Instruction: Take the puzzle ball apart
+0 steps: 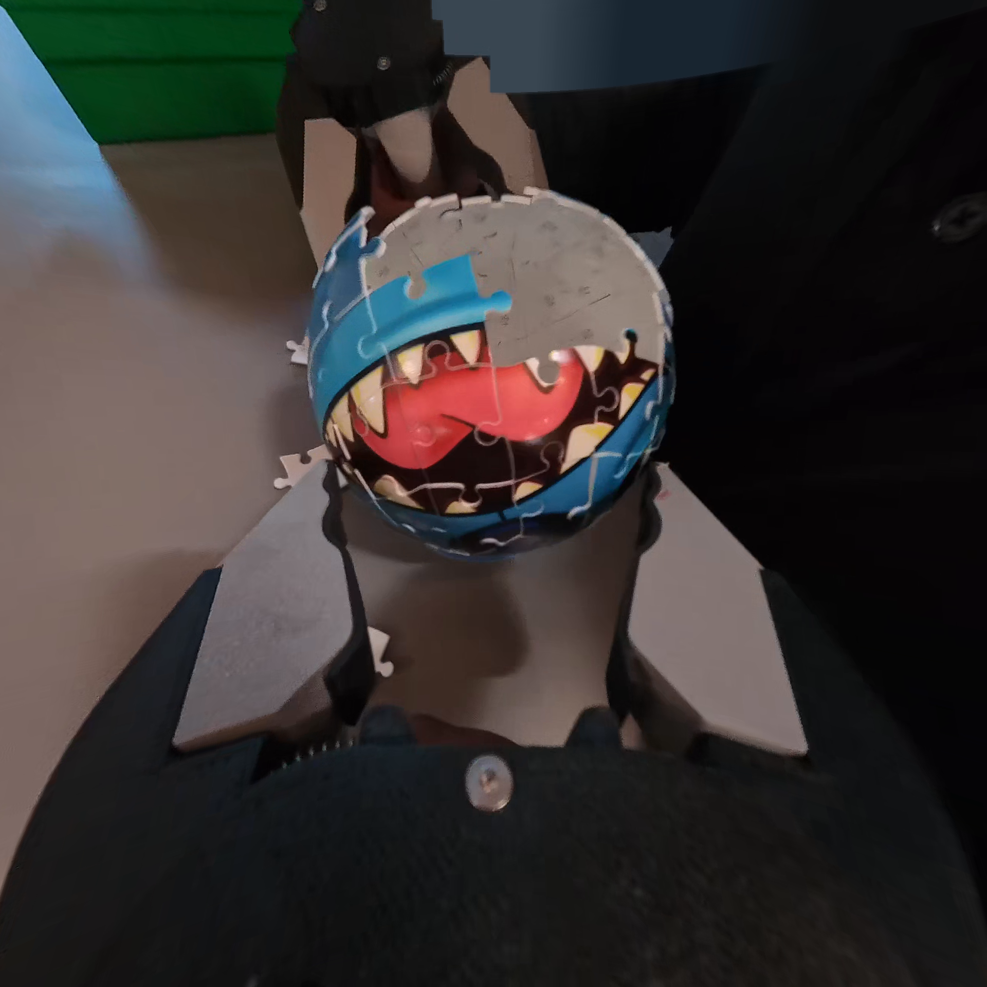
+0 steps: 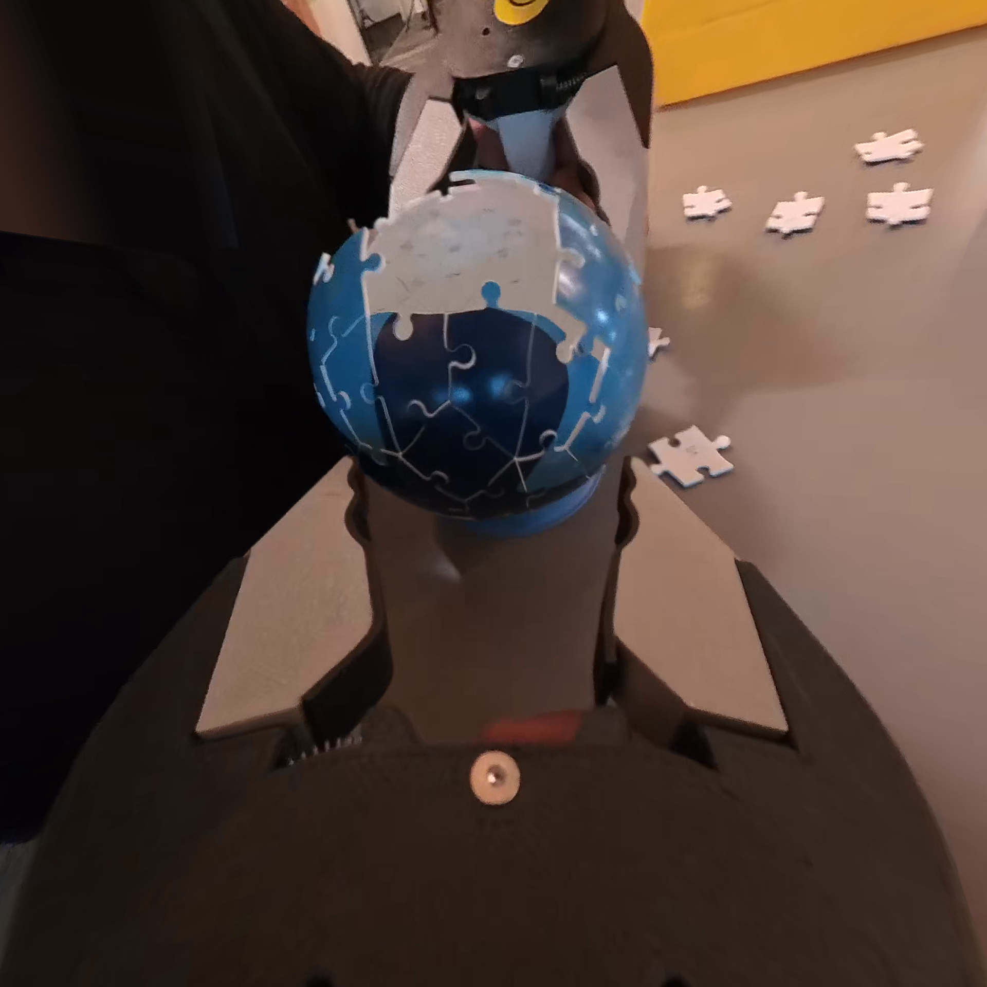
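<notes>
The puzzle ball [image 1: 491, 368] stands on the grey desk [image 1: 133, 427] between the two grippers, which face each other across it. Its top is partly taken apart: there the grey inner side of the far pieces shows through the opening. In the left wrist view the ball shows a painted mouth with teeth and a red tongue; in the right wrist view it shows its dark blue side and a blue base [image 2: 529, 518] under it.

The left gripper [image 1: 491, 480] has its jaws spread wide, one on each side of the ball's lower part; it is not possible to tell if they touch it. The right gripper [image 2: 488, 475] also has its jaws wide apart beside the lower part of the ball.

Several loose white puzzle pieces [image 2: 796, 211] lie on the desk, well apart from the ball, and one piece [image 2: 691, 454] lies near the base.
</notes>
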`<control>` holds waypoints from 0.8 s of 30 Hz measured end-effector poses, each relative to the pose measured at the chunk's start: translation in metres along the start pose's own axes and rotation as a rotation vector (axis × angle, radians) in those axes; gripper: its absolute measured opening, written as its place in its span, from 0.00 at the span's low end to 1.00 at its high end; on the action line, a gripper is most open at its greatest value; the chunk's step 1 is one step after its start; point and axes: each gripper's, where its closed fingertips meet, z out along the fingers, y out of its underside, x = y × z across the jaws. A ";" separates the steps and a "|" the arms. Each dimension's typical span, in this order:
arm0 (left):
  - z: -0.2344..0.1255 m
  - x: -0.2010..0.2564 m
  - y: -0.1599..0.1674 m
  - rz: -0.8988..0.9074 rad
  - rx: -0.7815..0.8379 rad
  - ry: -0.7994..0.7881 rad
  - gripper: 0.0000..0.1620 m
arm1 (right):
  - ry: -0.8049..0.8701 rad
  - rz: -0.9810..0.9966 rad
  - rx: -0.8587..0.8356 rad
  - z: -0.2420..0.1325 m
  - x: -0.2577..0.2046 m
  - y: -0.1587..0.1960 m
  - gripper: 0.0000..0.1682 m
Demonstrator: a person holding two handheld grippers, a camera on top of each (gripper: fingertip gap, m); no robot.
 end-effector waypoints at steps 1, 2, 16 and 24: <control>0.001 0.000 0.000 0.026 -0.008 -0.008 0.68 | -0.020 -0.009 -0.003 0.003 -0.003 -0.001 0.54; 0.001 0.001 0.000 0.066 -0.015 -0.021 0.68 | -0.016 -0.035 -0.007 0.004 -0.005 -0.002 0.54; -0.017 -0.004 0.001 0.420 -0.051 -0.250 0.66 | 0.160 -0.312 -0.001 -0.028 -0.008 -0.030 0.41; -0.011 0.004 -0.002 0.422 -0.049 -0.181 0.65 | 0.270 -0.340 0.024 -0.023 -0.012 -0.076 0.18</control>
